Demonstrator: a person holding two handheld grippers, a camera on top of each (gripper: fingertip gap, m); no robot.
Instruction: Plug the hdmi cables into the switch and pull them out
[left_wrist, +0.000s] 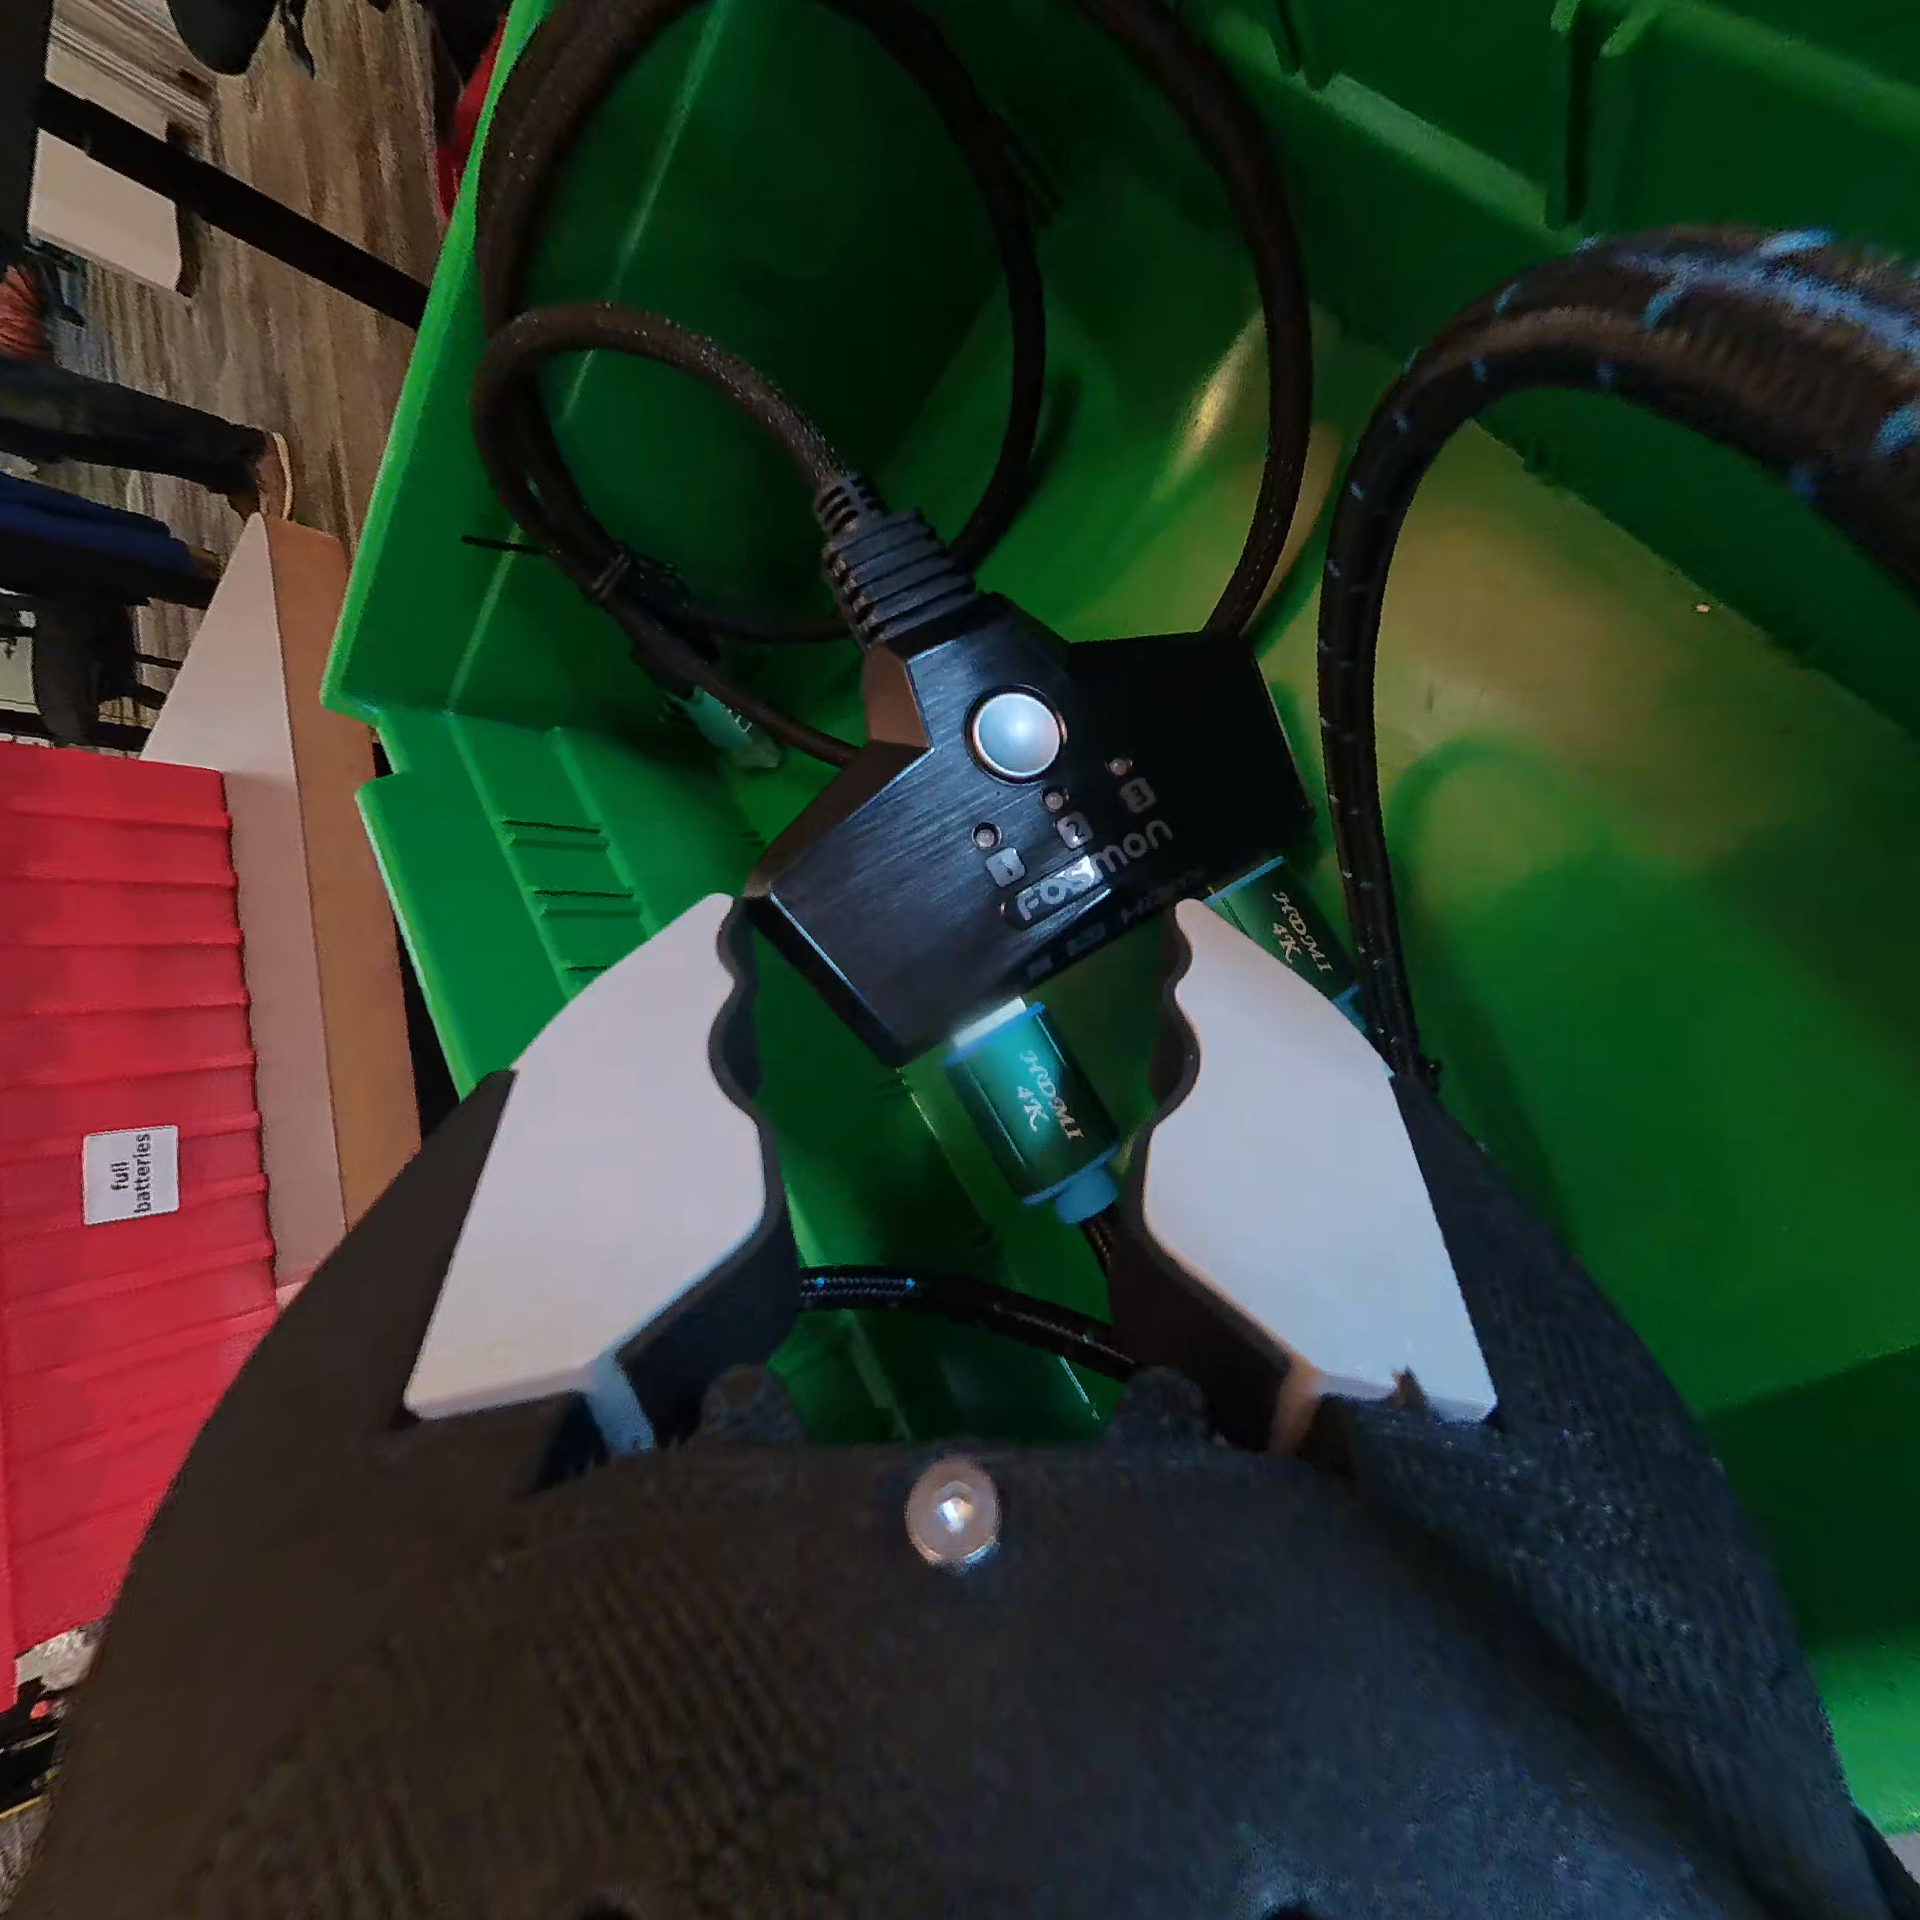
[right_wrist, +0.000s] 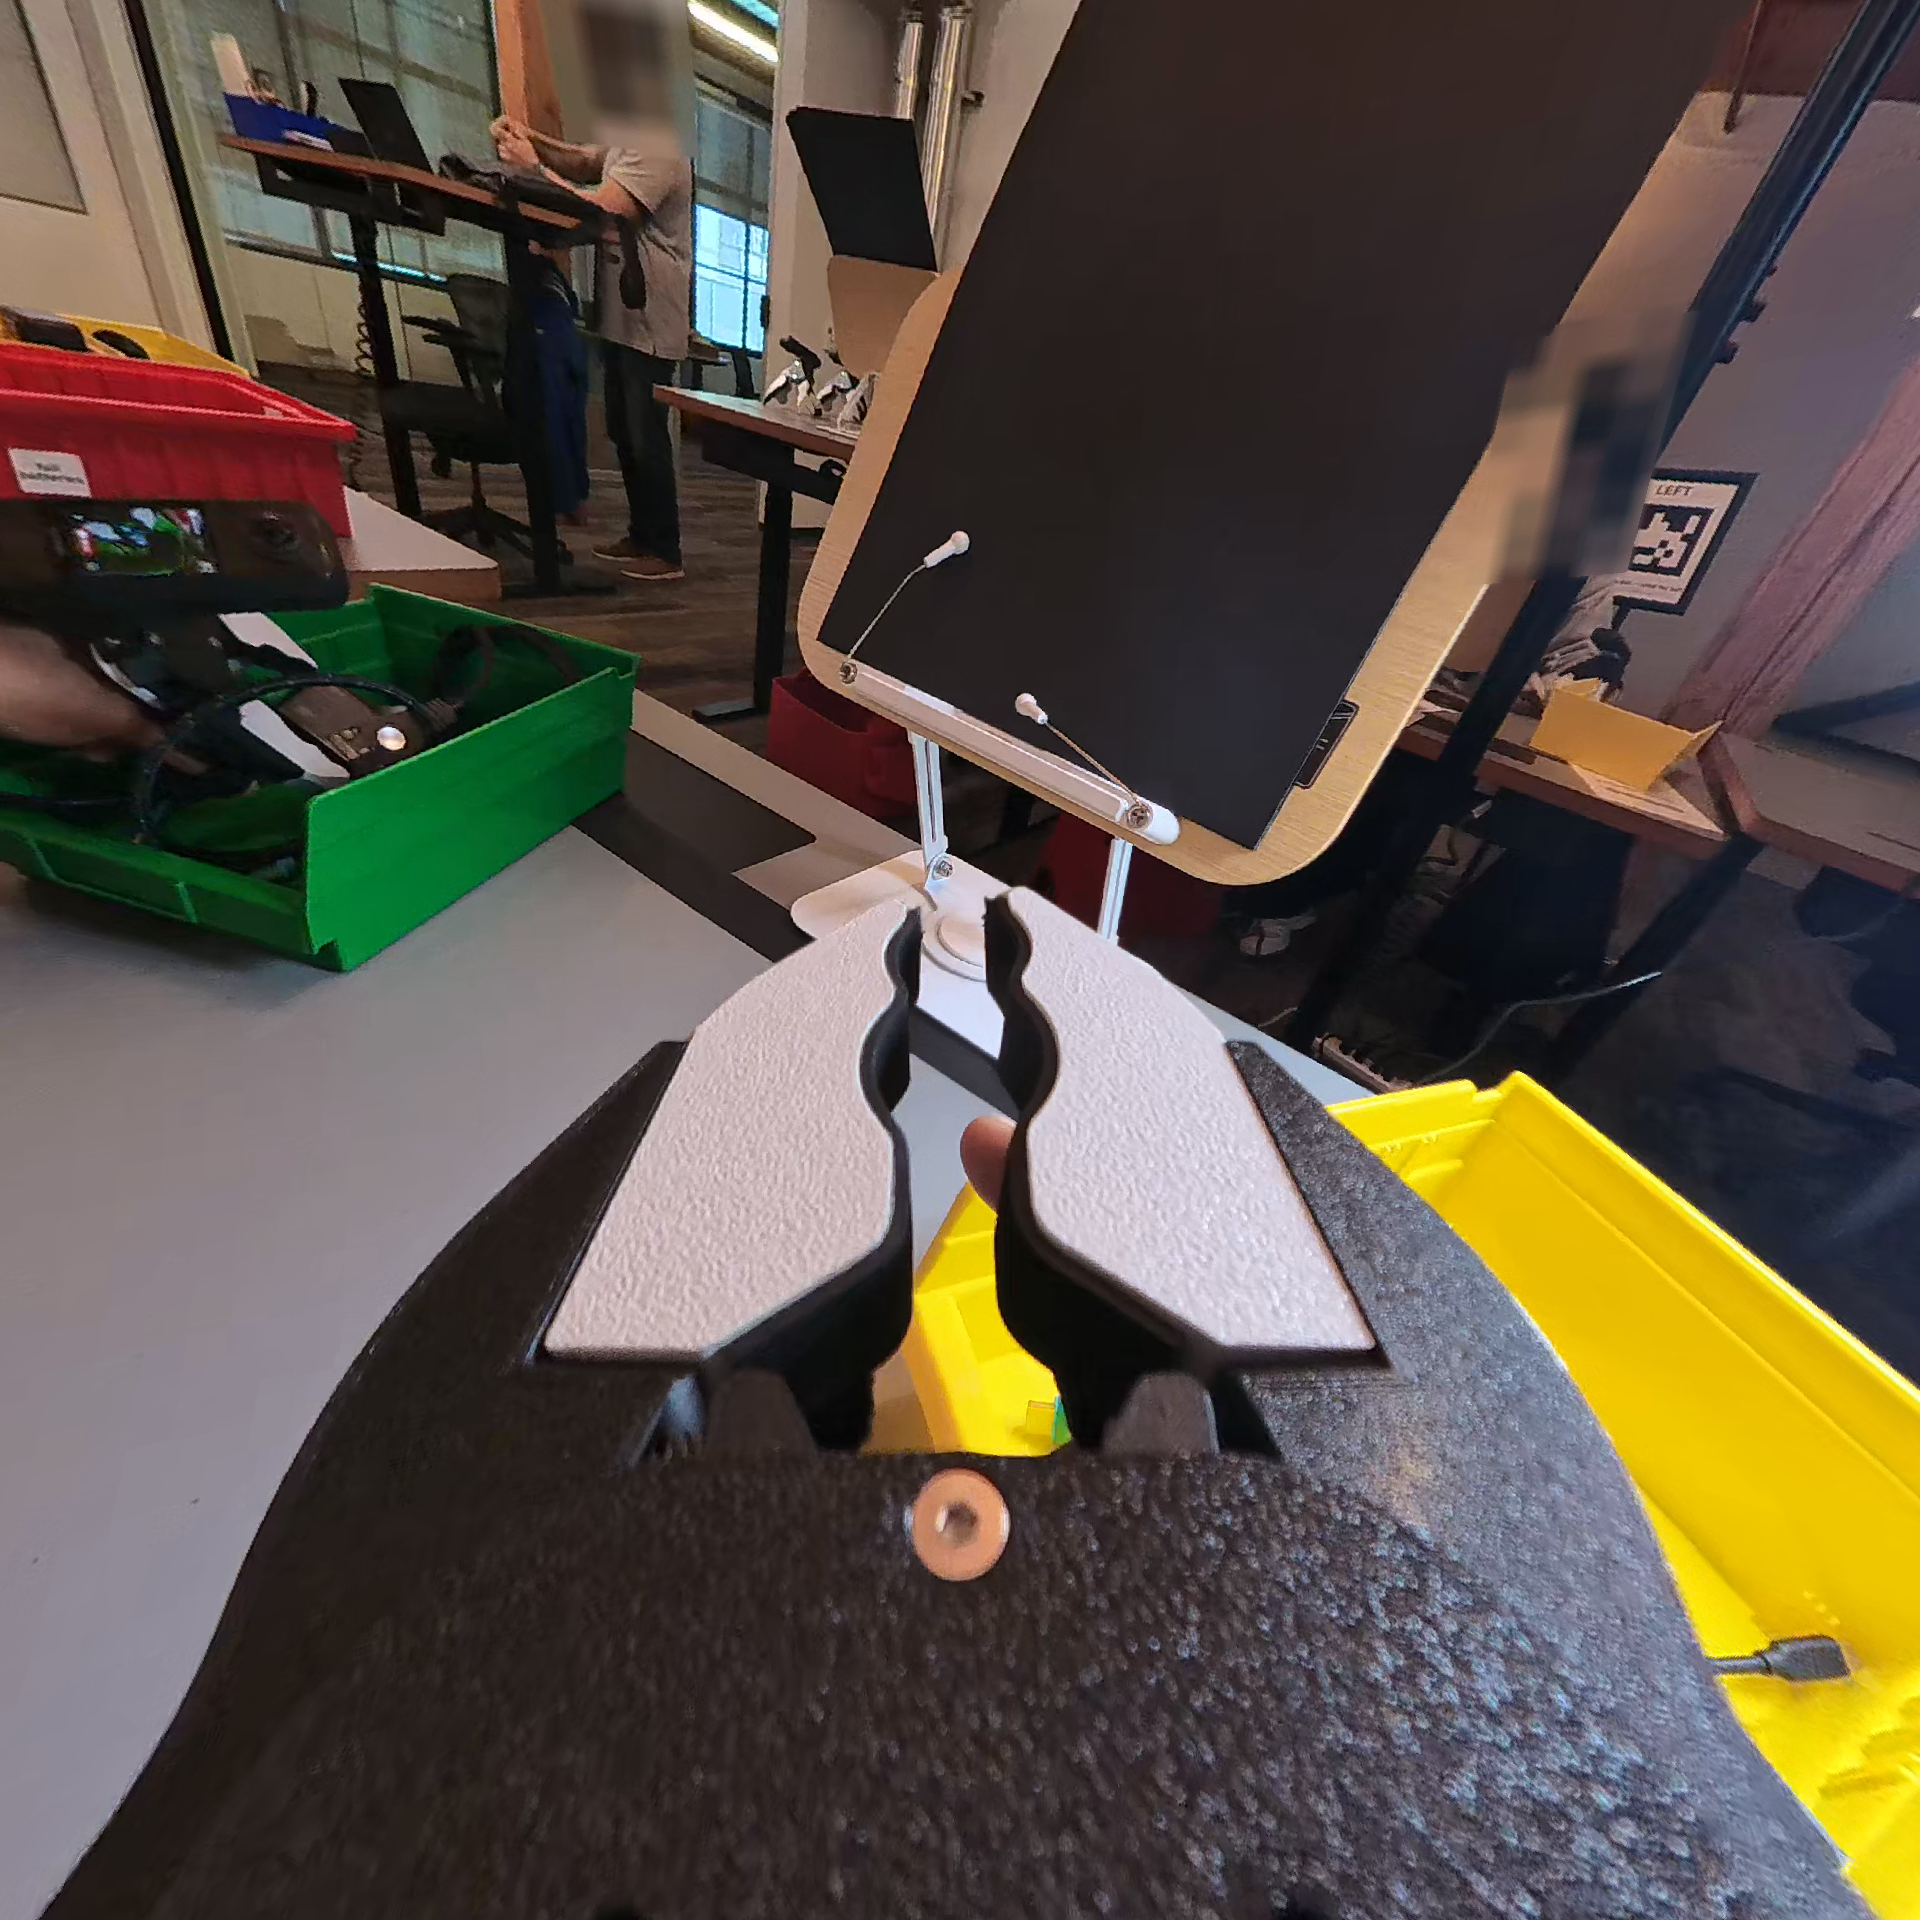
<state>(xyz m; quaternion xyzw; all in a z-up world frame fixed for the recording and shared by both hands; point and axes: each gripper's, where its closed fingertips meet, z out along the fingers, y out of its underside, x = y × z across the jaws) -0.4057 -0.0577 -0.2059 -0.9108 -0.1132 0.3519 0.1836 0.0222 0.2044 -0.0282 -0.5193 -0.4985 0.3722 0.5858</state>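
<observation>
Switch (left_wrist: 1023, 821) carried a printed brand mark and numbered port lights; green plugs (left_wrist: 1034, 1117) bore gold lettering; red bin (left_wrist: 114, 1039) wore a white sticker (left_wrist: 130, 1174); wall held a coded marker sign (right_wrist: 1678, 540)

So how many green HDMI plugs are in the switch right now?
2. One green plug sits in the switch between the left gripper fingers; the other is beside it, partly hidden behind a finger. Other ports are hidden.
</observation>
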